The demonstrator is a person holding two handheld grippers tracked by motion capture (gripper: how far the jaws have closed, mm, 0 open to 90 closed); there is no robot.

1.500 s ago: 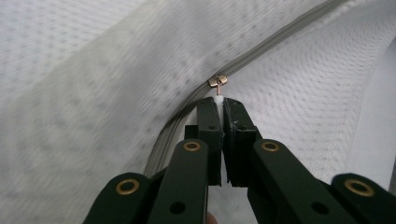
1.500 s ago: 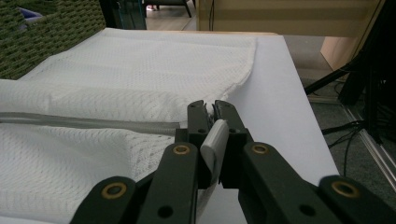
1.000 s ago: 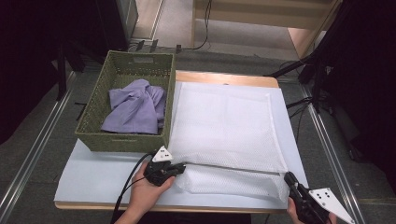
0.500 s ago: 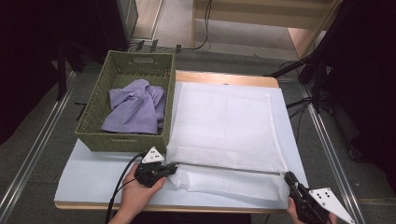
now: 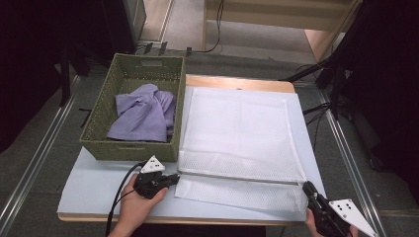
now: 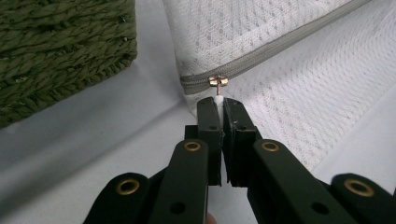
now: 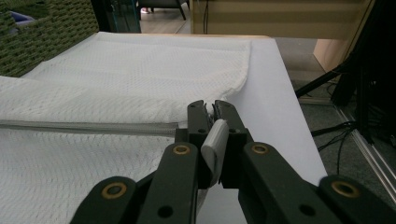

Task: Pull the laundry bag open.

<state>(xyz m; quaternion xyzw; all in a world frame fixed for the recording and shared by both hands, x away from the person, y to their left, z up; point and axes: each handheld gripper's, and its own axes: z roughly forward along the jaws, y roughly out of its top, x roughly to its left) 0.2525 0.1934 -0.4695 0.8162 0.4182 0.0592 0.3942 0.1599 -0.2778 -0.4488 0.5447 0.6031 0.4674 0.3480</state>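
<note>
Left tool (image 6: 219, 103) pinching zipper pull (image 6: 218, 83) at mesh laundry bag's (image 5: 237, 133) near-left corner on worktop (image 5: 94, 182). Right tool (image 7: 212, 109) clamping bag's tab (image 7: 214, 140) at opposite end. Unzipping step appears finished; next, spreading opening for purple garment (image 5: 143, 116) in basket (image 5: 123, 148).

Even overhead light, dim bkgd, soft shadows, near jaws slightly blurred
</note>
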